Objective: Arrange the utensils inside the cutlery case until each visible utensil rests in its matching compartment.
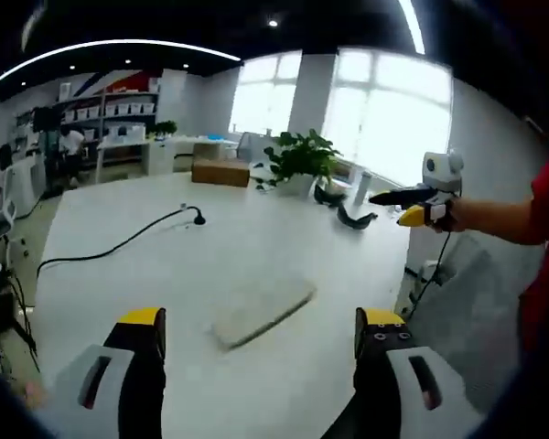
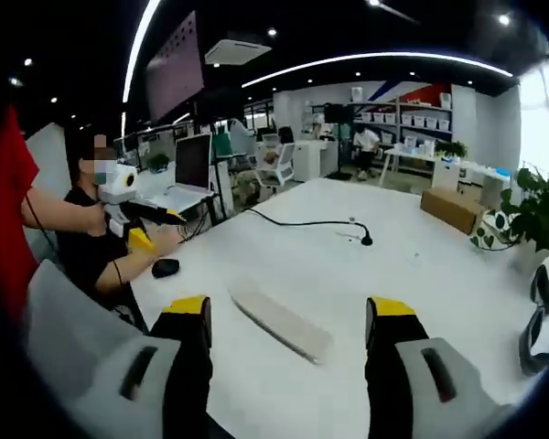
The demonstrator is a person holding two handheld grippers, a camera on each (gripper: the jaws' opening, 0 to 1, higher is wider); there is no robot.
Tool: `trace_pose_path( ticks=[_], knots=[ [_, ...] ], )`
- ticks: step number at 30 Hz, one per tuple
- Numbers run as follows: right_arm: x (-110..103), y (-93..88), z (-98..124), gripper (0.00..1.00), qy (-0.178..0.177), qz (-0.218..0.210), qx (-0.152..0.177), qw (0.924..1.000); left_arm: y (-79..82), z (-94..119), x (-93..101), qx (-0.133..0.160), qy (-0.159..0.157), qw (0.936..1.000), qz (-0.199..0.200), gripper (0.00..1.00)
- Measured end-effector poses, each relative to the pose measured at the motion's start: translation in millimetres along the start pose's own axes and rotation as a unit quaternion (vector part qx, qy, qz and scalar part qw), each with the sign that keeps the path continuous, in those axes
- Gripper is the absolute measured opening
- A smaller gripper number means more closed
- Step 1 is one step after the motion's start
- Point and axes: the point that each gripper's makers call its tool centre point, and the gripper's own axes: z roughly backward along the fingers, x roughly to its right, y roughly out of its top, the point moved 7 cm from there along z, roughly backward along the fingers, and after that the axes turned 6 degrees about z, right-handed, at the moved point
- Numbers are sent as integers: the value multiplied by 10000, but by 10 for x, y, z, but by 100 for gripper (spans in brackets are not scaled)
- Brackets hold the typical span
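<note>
The cutlery case (image 1: 261,313) lies flat in the middle of the white table (image 1: 256,238), ahead of both grippers and touched by neither. The left gripper (image 1: 261,338) hovers with jaws wide, gripping nothing — the right gripper (image 2: 291,331) likewise. The case looks pale, slim and probably light and stiff, though blur hides any utensils. I'd take it by a long edge.

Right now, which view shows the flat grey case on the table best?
The right gripper view: the grey case lies closer and sharper there, between the open jaws of the right gripper. In the left gripper view the case looks blurred and lies farther ahead of the left gripper.
</note>
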Motion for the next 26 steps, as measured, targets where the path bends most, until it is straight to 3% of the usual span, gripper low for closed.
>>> trace_pose_path(
  ticks=[2, 6, 9, 10, 11, 13, 16, 18, 20, 22, 26],
  knots=[
    [-65, 39, 161, 62, -262, -100, 155, 9995, 51, 209, 53, 114, 39, 9999, 117, 84],
    [-200, 138, 446, 64, -612, 83, 513, 9968, 106, 552, 191, 441, 80, 9988, 216, 90],
    [-268, 163, 599, 65, -704, -77, 605, 9957, 83, 773, 279, 374, 230, 9990, 48, 78],
    [-305, 175, 668, 66, -784, -121, 701, 9944, 80, 862, 338, 494, 226, 9985, 34, 77],
    [-321, 179, 711, 69, -860, -124, 759, 9933, 77, 885, 357, 511, 228, 9984, 52, 81],
    [-381, 193, 813, 75, -1024, -189, 947, 9900, 41, 991, 465, 510, 243, 9983, 130, 97],
    [-463, 209, 952, 85, -1280, 1, 1287, 9834, 2, 1156, 563, 643, 246, 9974, 226, 99],
    [-499, 179, 1015, 88, -1368, 38, 1258, 9826, -23, 1250, 624, 693, 224, 9970, 259, 99],
    [-505, 148, 1034, 88, -1308, -89, 1294, 9829, -54, 1293, 659, 774, 205, 9967, 124, 100],
    [-502, 93, 1034, 87, -1323, -207, 1310, 9823, -83, 1318, 642, 852, 377, 9956, -90, 100],
    [-511, 64, 1040, 86, -1403, -203, 1302, 9813, -93, 1348, 703, 933, 290, 9951, 132, 100]
  ],
)
